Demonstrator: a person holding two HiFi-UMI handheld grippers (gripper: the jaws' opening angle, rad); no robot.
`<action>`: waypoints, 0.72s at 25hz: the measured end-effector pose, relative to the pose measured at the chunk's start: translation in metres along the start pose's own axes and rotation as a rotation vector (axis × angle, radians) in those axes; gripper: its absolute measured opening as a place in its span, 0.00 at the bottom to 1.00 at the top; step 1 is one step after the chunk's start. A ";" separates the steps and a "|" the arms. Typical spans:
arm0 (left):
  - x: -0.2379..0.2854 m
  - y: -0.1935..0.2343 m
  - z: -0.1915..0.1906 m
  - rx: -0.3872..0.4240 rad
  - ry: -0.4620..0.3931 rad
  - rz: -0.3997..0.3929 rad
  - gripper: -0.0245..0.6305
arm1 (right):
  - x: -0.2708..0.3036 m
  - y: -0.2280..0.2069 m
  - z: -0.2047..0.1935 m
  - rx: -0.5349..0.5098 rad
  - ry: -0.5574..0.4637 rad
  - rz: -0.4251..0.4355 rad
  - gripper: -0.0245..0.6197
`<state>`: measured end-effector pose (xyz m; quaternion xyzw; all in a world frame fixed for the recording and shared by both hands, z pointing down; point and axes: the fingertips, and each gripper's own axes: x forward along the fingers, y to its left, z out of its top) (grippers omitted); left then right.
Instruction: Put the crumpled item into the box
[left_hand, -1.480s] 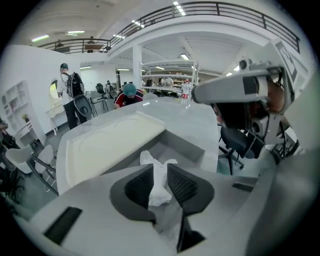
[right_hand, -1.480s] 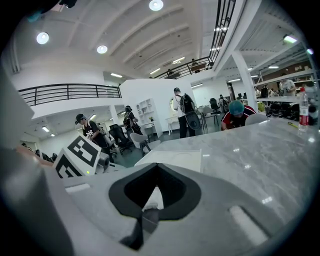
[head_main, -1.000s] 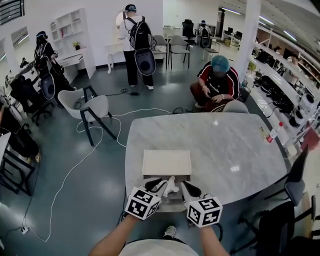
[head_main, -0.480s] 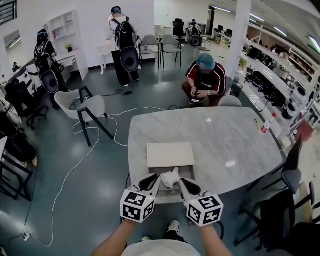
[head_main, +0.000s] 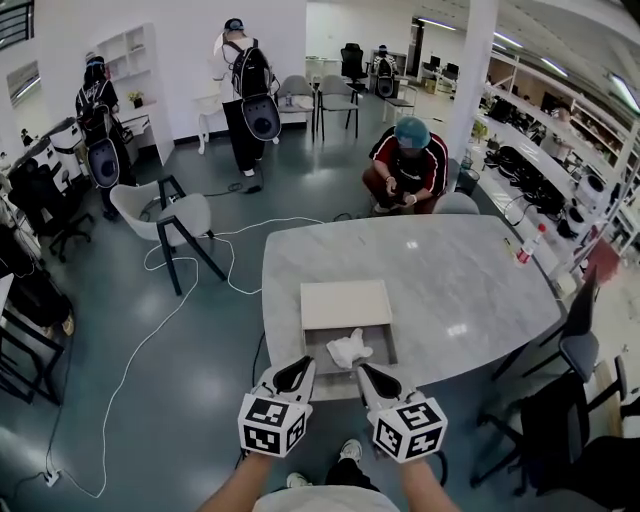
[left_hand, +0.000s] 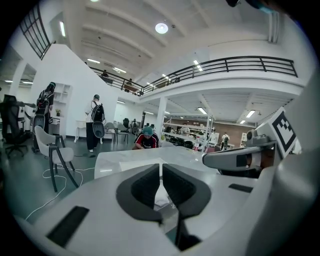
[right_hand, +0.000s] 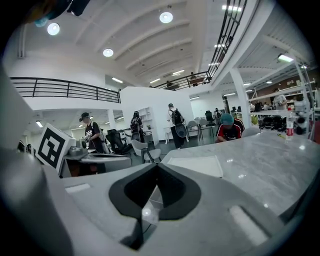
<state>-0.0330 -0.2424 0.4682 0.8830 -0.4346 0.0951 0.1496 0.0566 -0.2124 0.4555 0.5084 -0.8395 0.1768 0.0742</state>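
The shallow open box (head_main: 322, 352) was set on the marble table (head_main: 450, 280), close to the table's near edge. The crumpled white item (head_main: 349, 348) was seen lying inside it, around the middle of the tray and leaning toward its far wall. A flat pale lid (head_main: 345, 303) was laid just beyond the box, against its far side.

The left gripper (head_main: 296, 374) and the right gripper (head_main: 372, 379) were held off the table's near edge, below the box in the head view, one to either side of the crumpled item and apart from it. In the left gripper view the jaws of the left gripper (left_hand: 161, 172) were pressed together with nothing between them; the same was seen of the right gripper (right_hand: 156, 170) in its own view.

Bare tabletop was left to the right of and beyond the box. A bottle (head_main: 525, 245) was stood at the far right edge, well apart from the box.
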 end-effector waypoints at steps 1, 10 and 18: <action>-0.002 0.001 -0.001 -0.003 -0.002 0.001 0.07 | -0.001 0.002 0.000 -0.002 -0.001 -0.001 0.05; -0.007 -0.002 -0.007 -0.011 0.002 -0.022 0.07 | -0.007 0.009 -0.003 0.001 0.000 -0.012 0.05; 0.003 -0.009 -0.010 -0.005 0.007 -0.041 0.07 | -0.008 0.003 -0.005 -0.005 -0.004 -0.015 0.05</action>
